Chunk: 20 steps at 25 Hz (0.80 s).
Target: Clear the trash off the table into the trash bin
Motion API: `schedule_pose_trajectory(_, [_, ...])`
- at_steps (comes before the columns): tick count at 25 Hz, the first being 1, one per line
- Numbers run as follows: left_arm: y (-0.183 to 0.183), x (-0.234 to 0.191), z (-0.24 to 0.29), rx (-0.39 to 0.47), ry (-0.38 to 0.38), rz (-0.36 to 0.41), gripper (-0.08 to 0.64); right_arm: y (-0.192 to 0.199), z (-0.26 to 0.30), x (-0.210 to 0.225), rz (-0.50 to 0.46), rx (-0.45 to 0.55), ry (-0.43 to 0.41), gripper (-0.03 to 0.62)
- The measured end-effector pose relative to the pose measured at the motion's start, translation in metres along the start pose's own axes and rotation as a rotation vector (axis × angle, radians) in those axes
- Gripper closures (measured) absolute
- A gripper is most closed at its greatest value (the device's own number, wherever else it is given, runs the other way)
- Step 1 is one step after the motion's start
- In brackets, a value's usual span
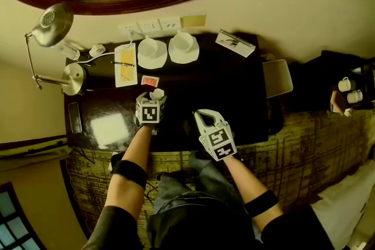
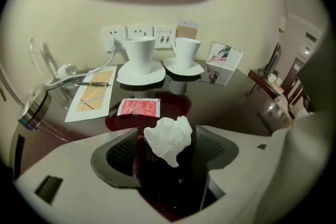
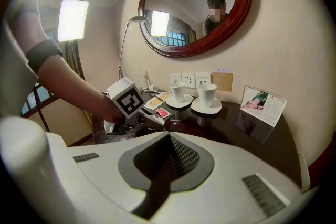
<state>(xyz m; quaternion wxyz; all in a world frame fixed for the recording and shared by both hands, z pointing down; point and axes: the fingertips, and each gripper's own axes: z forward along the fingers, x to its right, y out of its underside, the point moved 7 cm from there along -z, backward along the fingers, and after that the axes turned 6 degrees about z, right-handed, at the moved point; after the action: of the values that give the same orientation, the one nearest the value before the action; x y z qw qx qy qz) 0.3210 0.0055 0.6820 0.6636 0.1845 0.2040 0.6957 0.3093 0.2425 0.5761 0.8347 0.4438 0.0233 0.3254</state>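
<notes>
Right gripper [image 1: 205, 117] jaws pressed together, nothing between them. It hangs over the dark table [image 1: 234, 96], to the right of the red sachet [image 2: 138, 107] and nearer the person. Left gripper [image 1: 152, 96] jaws spread wide, straddling the crumpled white tissue [image 2: 168, 139] — tissue sits on the table just on the person's side of the sachet, pads not pressing on it.

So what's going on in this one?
A person with a gripper in each hand works at a dark glossy table. The left gripper is open, its jaws either side of a crumpled white paper wad, not yet pinching it. The right gripper is shut and empty, hovering near the table's front edge. A flat red sachet lies just beyond the wad.
</notes>
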Motion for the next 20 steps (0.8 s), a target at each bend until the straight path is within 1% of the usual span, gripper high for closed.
schedule_pose_trajectory(2, [0.000,0.005,0.004,0.007,0.026,-0.004,0.209,0.002,-0.001,0.002,0.003,-0.004,0.001,0.589])
schedule_pose_trajectory(7, [0.004,0.006,0.010,-0.018,0.029,-0.006,0.218,0.004,-0.002,0.004,-0.002,-0.012,-0.004,0.589])
schedule_pose_trajectory(8, [0.005,0.006,0.010,-0.019,0.026,-0.003,0.241,0.005,-0.002,0.005,-0.003,-0.013,-0.006,0.589])
schedule_pose_trajectory(10, [0.002,0.003,0.008,-0.003,0.000,0.012,0.359,0.005,-0.002,0.007,-0.004,-0.013,-0.007,0.589])
schedule_pose_trajectory(11, [-0.001,0.003,0.006,0.011,-0.007,0.018,0.392,0.006,-0.002,0.008,-0.004,-0.014,-0.007,0.589])
schedule_pose_trajectory(16, [-0.005,0.003,-0.007,0.041,-0.016,0.018,0.483,0.006,-0.003,0.008,-0.006,-0.017,-0.009,0.589])
schedule_pose_trajectory(20, [-0.013,0.002,-0.023,0.076,-0.015,0.010,0.500,0.000,-0.002,0.003,-0.016,-0.012,-0.019,0.589])
